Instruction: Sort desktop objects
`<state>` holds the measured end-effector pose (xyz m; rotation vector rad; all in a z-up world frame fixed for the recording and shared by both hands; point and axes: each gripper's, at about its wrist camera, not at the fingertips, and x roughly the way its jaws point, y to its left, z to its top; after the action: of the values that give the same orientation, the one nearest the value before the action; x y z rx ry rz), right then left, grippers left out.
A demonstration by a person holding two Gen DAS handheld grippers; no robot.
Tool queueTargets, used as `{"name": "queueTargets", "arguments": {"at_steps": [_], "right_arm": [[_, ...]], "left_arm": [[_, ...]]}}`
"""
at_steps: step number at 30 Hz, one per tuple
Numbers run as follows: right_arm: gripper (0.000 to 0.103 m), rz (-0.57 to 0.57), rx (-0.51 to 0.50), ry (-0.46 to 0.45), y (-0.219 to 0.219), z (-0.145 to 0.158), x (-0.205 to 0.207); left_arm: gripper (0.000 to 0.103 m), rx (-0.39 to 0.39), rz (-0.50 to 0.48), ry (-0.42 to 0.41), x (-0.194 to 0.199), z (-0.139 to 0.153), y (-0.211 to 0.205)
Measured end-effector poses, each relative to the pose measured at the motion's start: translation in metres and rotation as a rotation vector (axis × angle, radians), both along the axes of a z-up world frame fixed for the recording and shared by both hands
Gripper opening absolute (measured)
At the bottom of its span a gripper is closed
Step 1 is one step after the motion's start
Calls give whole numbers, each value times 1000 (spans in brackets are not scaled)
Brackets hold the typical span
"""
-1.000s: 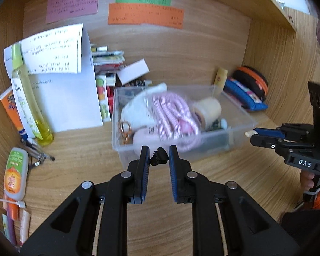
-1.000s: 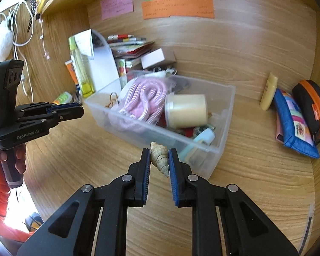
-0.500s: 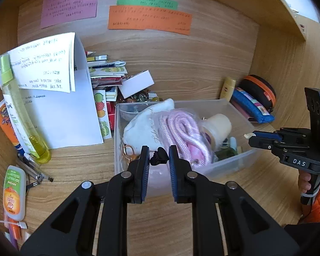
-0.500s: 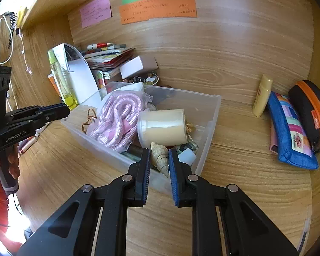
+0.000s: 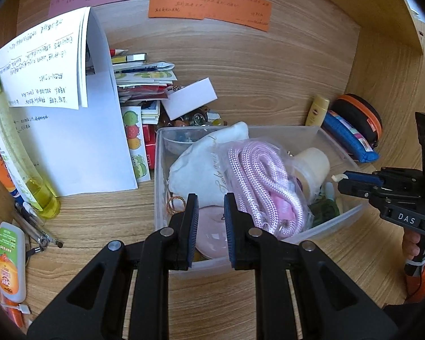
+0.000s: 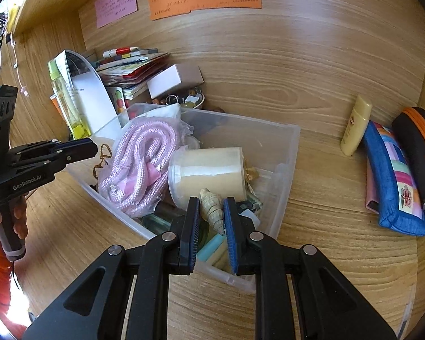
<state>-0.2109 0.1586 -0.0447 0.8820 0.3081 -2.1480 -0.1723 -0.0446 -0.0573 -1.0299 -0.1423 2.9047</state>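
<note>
Now your grippers hang over the clear bin (image 6: 286, 153).
Your right gripper (image 6: 211, 212) is clamped on a spiral shell (image 6: 212, 208); your left gripper (image 5: 211, 209) is closed, nothing visible between its pads.

we've got both wrist cams angled down, close over the clear bin (image 5: 337, 223) (image 6: 286, 153), left one facing its left end, right one its right

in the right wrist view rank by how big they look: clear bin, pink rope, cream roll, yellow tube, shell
1. clear bin
2. pink rope
3. cream roll
4-5. yellow tube and shell look alike; the shell sits nearer the camera, so unranked.
</note>
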Motion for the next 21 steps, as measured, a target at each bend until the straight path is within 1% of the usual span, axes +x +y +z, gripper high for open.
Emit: {"name": "queueTargets", "arguments": {"at_steps": [1,2,5,7,9,11,12,14,16,18,19,21], "right_arm": [[16,1,0,5,0,1,1],[16,1,0,10,-1,2,2],[16,0,1,26,-2,6,5],[17,-1,-3,31,-1,8,7],[20,-3,-6,39,-1,10,9],[28,-9,-11,54,0,14,13],[30,-12,-16,63,1,16,15],[36,-13,-24,75,3,19,19],[38,-15,-28,91,5,23,25],[41,-17,-30,103,7,26,31],[44,-20,-31,109,8,28,33],[48,-25,-36,125,10,31,39]], "left_arm": [[18,-2,1,2,1,1,0],[20,-6,4,4,2,2,1],[34,-15,14,19,5,6,2],[38,-21,17,33,9,9,4],[43,-26,19,44,13,13,5],[48,-34,27,56,17,17,7],[50,-38,31,62,19,18,8],[52,-46,35,73,24,22,10],[54,-49,38,80,28,24,11],[59,-54,43,89,33,27,13],[60,-56,48,95,36,29,14],[68,-55,55,108,42,32,15]]}}
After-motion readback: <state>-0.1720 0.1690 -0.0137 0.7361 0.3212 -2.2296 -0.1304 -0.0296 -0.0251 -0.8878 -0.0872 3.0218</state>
